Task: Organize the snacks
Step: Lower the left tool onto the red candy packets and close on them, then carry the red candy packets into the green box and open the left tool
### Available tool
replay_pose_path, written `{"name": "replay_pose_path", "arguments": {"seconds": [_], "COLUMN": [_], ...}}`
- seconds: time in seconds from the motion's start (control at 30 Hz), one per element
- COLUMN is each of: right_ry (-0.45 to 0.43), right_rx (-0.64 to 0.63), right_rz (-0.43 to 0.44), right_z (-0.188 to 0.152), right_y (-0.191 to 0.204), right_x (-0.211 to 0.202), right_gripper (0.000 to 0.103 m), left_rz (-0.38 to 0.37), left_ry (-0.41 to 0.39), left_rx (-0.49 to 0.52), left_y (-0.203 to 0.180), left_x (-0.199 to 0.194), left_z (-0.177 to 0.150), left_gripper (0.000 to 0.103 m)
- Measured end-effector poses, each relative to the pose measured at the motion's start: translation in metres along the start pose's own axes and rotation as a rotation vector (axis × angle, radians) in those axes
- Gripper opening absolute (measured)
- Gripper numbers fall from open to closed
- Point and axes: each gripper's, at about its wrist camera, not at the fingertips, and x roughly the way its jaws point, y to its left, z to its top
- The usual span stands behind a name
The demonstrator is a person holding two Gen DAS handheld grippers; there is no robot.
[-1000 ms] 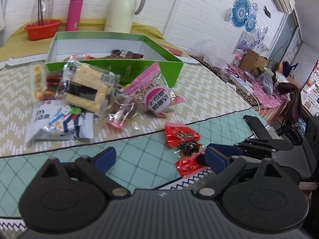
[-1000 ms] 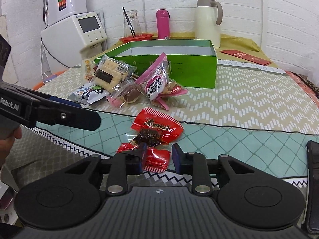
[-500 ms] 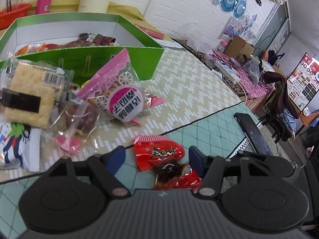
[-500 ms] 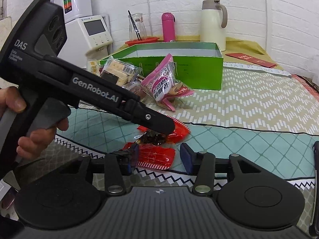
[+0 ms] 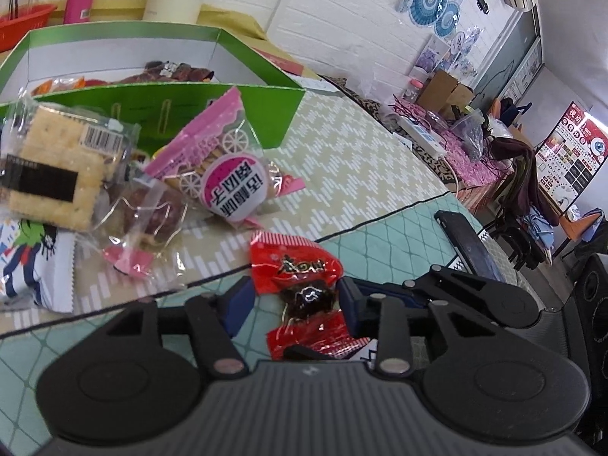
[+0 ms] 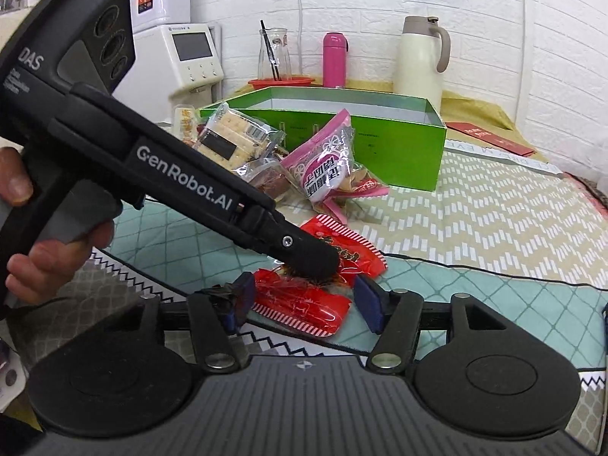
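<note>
A red candy packet point(image 5: 300, 288) lies on the teal cloth near the table's front edge; it also shows in the right wrist view point(image 6: 304, 296). My left gripper point(image 5: 294, 300) is open with its blue pads on either side of the packet's dark middle. My right gripper point(image 6: 304, 306) is open around the packet's near end. The left gripper's finger point(image 6: 304, 254) rests on the packet in the right wrist view. A pink biscuit bag point(image 5: 224, 167), a cracker pack point(image 5: 57, 167) and a brown cake packet point(image 5: 152, 212) lie before the green box point(image 5: 228, 106).
The green box point(image 6: 399, 152) holds several snacks. A cream jug point(image 6: 420, 60), a pink bottle point(image 6: 334, 60) and a red bowl point(image 6: 281, 81) stand behind it. A black phone point(image 5: 467, 243) lies at the table's right edge. A white appliance point(image 6: 190, 60) stands at left.
My left gripper has moved in and down over the red packet, its jaws narrowing around it. My right gripper has opened wider at the packet's near end.
</note>
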Motion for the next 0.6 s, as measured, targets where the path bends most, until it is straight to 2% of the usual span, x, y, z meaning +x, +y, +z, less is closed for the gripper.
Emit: {"name": "replay_pose_path", "arguments": {"seconds": [0.07,0.1,0.17,0.23,0.4,0.6], "right_ry": [-0.004,-0.005,0.003,0.000,-0.039,-0.119], "right_rx": [0.009,0.024,0.054,0.057,0.047,0.021], "right_rz": [-0.016,-0.030,-0.019,-0.014,-0.018,-0.003], "right_z": [0.002,0.002,0.004,0.004,0.012,0.043], "right_y": [-0.002,-0.005,-0.011,-0.012,-0.009,-0.013], "right_x": [0.001,0.000,-0.002,-0.006,-0.015,-0.022], "right_gripper": [0.077,0.057,0.051,0.045,0.043,0.043], "left_rz": [0.031,0.031,0.020,0.014,0.008,0.015], "left_ry": [-0.010,-0.016,-0.032,-0.046,-0.106,-0.205], "left_rx": [0.012,0.002,-0.025,-0.042,-0.053,-0.039], "left_y": [-0.004,-0.004,-0.001,0.001,-0.002,-0.006], "left_x": [-0.001,-0.002,-0.007,-0.011,-0.029,-0.054], "left_z": [-0.002,-0.003,-0.004,-0.004,0.002,0.033], "left_gripper": [0.025,0.024,0.012,0.009,0.009,0.008]}}
